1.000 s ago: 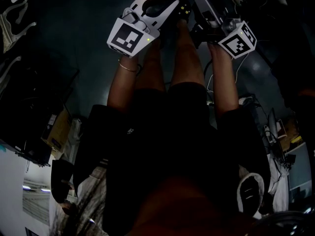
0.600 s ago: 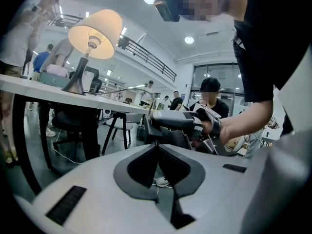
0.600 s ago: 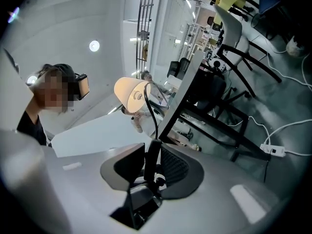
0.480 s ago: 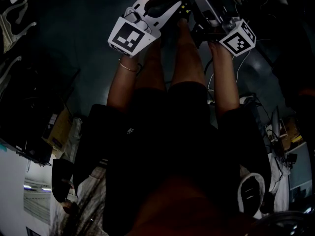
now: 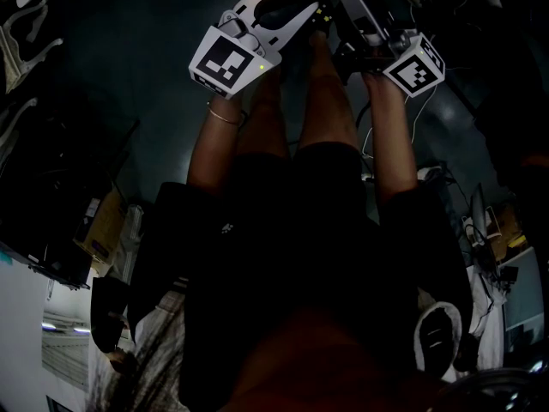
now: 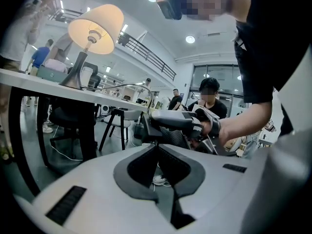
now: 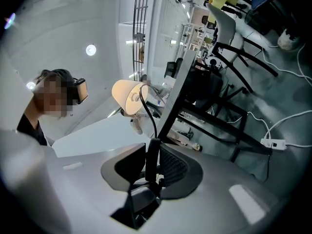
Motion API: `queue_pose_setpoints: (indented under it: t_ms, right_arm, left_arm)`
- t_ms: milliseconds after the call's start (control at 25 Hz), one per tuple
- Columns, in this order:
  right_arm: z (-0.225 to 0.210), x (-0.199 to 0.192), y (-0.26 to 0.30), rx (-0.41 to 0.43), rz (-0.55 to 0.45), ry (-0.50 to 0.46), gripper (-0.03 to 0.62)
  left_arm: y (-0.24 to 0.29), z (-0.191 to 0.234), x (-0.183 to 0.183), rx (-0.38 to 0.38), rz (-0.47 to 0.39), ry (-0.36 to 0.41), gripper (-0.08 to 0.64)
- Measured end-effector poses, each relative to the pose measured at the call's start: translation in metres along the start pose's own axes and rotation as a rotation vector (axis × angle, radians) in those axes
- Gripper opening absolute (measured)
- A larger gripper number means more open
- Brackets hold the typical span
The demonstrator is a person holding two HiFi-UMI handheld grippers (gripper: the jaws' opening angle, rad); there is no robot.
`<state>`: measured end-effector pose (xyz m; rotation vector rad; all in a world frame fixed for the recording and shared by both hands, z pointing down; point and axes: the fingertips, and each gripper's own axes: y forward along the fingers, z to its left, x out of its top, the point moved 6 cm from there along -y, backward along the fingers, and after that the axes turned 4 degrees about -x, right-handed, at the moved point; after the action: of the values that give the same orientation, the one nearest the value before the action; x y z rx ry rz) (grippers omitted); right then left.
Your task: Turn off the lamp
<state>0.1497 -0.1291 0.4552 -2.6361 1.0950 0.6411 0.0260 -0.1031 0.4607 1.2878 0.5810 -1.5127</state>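
The lit lamp stands on the table, with a dark chair tucked underneath. The right gripper has just been closing onto the cord switch, which fills its jaws. The left gripper, tips together, waits close beside it.

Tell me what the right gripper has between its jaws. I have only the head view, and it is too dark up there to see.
Observer: The right gripper has a black inline switch between its jaws, on a cord that runs up out of them. The jaws have just been closing, and the pads look set against the switch's sides.
Operator: Report the lamp next.
Observer: The lamp stands on a table, outside your view. Its shade glows, so it looks lit.
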Motion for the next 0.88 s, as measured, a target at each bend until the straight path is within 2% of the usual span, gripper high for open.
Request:
queue_pose_setpoints:
  t_ms: [880]
  right_arm:
    - [-0.0023,-0.0023,0.0003,-0.002,0.011,0.016,0.083]
  left_arm:
    - [0.0002,-0.0006,-0.0035,-0.008,0.013,-0.006,0.023]
